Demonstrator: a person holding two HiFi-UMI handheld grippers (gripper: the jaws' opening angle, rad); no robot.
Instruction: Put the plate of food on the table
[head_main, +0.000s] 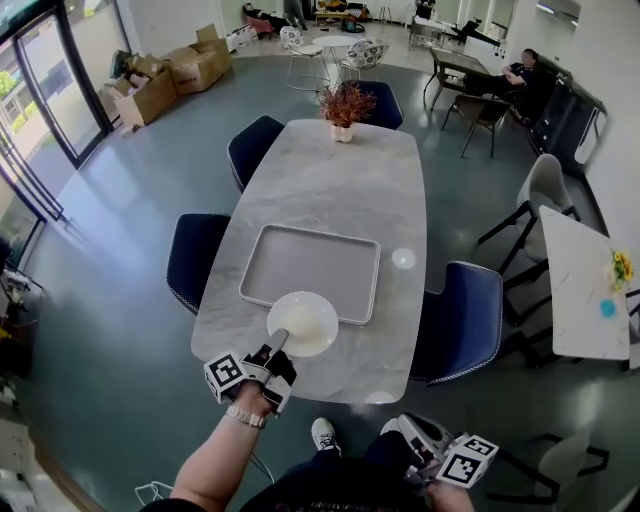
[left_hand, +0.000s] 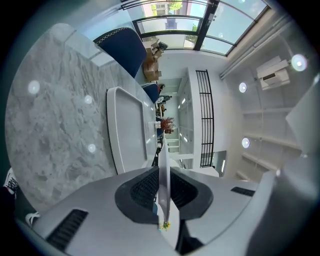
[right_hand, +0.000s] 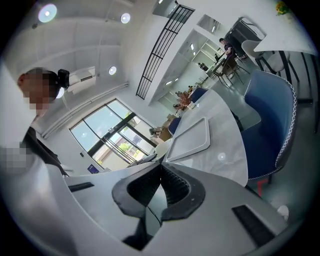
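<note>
We saw the white plate (head_main: 303, 322) at the tabletop's near edge, overlapping the near rim of the grey tray (head_main: 310, 262), though we could not tell whether it rested there. Our left gripper (head_main: 279, 352) was clamped on the plate's near rim, both pads pinching the thin edge. Our right gripper (right_hand: 160, 164) hung low off the table's (head_main: 345, 190) near right corner, jaws pressed together on nothing, while 1 potted plant (head_main: 343, 104) stood at the far edge and 4 blue chairs (head_main: 465, 320) ringed the table.
</note>
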